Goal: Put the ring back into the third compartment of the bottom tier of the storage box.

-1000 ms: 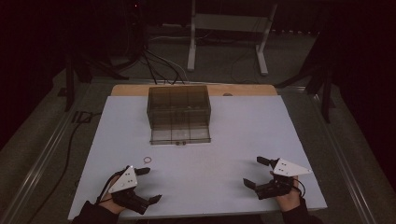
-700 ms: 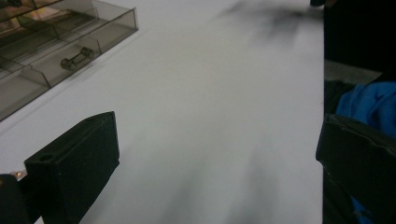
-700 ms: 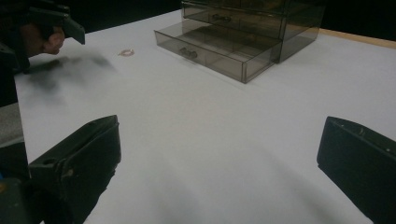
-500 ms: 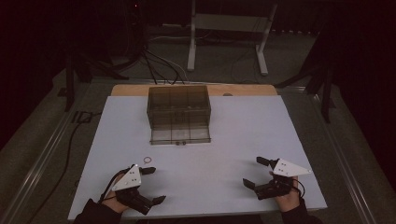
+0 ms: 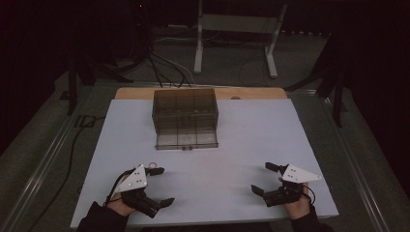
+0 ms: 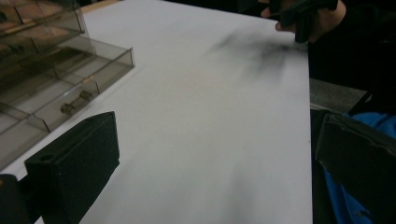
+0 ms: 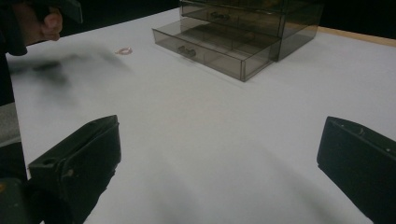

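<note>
I see a white desk (image 5: pixel 251 140) in a dark room, with a smoky clear drawer box (image 5: pixel 185 116) at its far middle. My left tool (image 5: pixel 158 186), jaws apart, sits just beside a small ring (image 5: pixel 153 165); my right tool (image 5: pixel 265 179) is spread, holding nothing.

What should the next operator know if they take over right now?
Left gripper: jaws open, empty, low over the table's near left. Right gripper: jaws open, empty, near right.
Small ring lies flat on the table just beyond the left gripper, apart from it.
Clear drawer box sits mid-table at the back; its bottom drawer is pulled out.
Done: drawer open. Left, probably: pick up the ring and place it in the drawer.
</note>
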Demonstrator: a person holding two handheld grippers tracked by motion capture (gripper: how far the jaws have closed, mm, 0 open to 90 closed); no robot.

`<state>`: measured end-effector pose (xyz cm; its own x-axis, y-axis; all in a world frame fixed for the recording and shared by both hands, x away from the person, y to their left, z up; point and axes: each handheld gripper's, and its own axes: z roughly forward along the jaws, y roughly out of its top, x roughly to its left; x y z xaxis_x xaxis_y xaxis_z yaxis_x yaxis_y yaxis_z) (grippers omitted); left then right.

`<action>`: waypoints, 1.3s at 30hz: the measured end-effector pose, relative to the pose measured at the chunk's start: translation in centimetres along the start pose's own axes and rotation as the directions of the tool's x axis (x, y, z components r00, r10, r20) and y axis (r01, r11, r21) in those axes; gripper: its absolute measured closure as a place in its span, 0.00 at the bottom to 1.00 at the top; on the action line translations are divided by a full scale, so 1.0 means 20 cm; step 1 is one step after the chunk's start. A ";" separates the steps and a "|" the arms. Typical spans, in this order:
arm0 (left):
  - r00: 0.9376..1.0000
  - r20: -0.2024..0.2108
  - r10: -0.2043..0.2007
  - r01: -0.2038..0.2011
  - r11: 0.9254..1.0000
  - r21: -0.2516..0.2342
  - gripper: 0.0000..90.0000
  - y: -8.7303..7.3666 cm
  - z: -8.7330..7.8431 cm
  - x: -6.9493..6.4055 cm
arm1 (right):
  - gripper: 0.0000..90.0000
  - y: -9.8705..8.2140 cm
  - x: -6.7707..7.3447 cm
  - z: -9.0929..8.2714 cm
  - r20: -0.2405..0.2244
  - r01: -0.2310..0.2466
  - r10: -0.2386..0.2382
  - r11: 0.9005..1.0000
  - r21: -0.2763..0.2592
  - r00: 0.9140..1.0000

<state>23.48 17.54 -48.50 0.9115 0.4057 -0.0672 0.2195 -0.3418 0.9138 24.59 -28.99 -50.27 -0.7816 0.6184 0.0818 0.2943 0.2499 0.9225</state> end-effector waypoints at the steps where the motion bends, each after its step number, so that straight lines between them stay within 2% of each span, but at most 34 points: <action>1: 1.000 0.004 -0.001 0.001 1.000 -0.006 0.01 0.01 0.00 0.00 | 0.00 0.00 0.00 0.00 -0.001 -0.001 0.001 1.000 -0.002 1.000; 12: 1.000 -0.010 -0.010 0.010 1.000 -0.004 0.01 0.04 0.00 0.03 | 0.00 0.00 0.00 0.00 0.000 -0.003 0.003 1.000 -0.005 1.000; 19: 0.998 -0.057 -0.031 0.030 0.999 -0.019 0.01 0.06 -0.02 0.09 | 0.00 0.00 0.00 0.00 0.002 -0.008 0.008 1.000 -0.001 1.000; 21: 0.997 -0.073 -0.031 0.030 0.999 -0.015 0.01 0.07 -0.02 0.10 | 0.00 0.00 0.00 0.00 0.002 -0.009 0.009 1.000 -0.001 1.000; 22: 0.995 -0.096 -0.033 0.031 0.999 -0.020 0.01 0.07 -0.03 0.12 | 0.00 0.00 0.00 0.00 0.003 -0.009 0.009 1.000 0.002 1.000; 25: 0.993 -0.108 -0.041 0.039 0.999 -0.021 0.01 0.07 -0.03 0.13 | 0.00 0.00 0.00 0.00 0.002 -0.011 0.011 1.000 0.004 1.000; 26: 0.989 -0.141 -0.051 0.049 0.999 -0.020 0.01 0.07 -0.03 0.15 | 0.00 0.00 0.00 0.00 0.003 -0.011 0.011 1.000 0.006 1.000; 29: 0.986 -0.155 -0.068 0.064 0.997 -0.033 0.01 0.06 -0.04 0.18 | 0.00 0.00 0.00 0.00 0.004 -0.010 0.010 1.000 0.007 1.000; 30: 0.980 -0.185 -0.076 0.070 0.997 -0.035 0.01 0.05 -0.04 0.19 | 0.00 0.00 0.00 0.00 0.003 -0.011 0.011 1.000 0.005 1.000; 31: 0.980 -0.185 -0.076 0.070 0.997 -0.035 0.01 0.05 -0.04 0.19 | 0.00 0.00 0.00 0.00 0.004 -0.012 0.012 1.000 0.006 1.000; 32: 0.971 -0.225 -0.085 0.080 0.996 -0.032 0.01 0.04 -0.05 0.21 | 0.00 0.00 0.00 0.00 0.005 -0.011 0.011 1.000 0.007 1.000; 33: 0.971 -0.225 -0.085 0.080 0.996 -0.032 0.01 0.04 -0.05 0.21 | 0.00 0.00 0.00 0.00 0.005 -0.011 0.011 1.000 0.007 1.000; 34: 0.958 -0.266 -0.104 0.098 0.994 -0.038 0.01 0.03 -0.05 0.23 | 0.00 0.00 0.00 0.00 0.005 -0.011 0.011 1.000 0.006 1.000; 35: 0.958 -0.266 -0.104 0.098 0.994 -0.038 0.01 0.03 -0.05 0.23 | 0.00 0.00 0.00 0.00 0.005 -0.011 0.011 1.000 0.006 1.000; 36: 0.949 -0.292 -0.121 0.116 0.993 -0.036 0.01 0.02 -0.06 0.25 | 0.00 0.00 0.00 0.00 0.007 -0.011 0.011 1.000 0.009 1.000; 37: 0.949 -0.292 -0.121 0.116 0.993 -0.036 0.01 0.02 -0.06 0.25 | 0.00 0.00 0.00 0.00 0.007 -0.011 0.011 1.000 0.009 1.000; 38: 0.939 -0.315 -0.136 0.136 0.991 -0.022 0.01 0.01 -0.06 0.27 | 0.00 0.00 0.00 0.00 0.005 -0.012 0.012 1.000 0.009 1.000; 39: 0.939 -0.315 -0.136 0.136 0.991 -0.022 0.01 0.01 -0.06 0.27 | 0.00 0.00 0.00 0.00 0.005 -0.012 0.012 1.000 0.009 1.000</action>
<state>27.98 20.63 -48.21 0.7168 0.6946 -0.0607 0.3335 -0.2650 0.9047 24.68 -29.00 -50.34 -0.7751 0.6253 0.0908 0.3084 0.2490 0.9181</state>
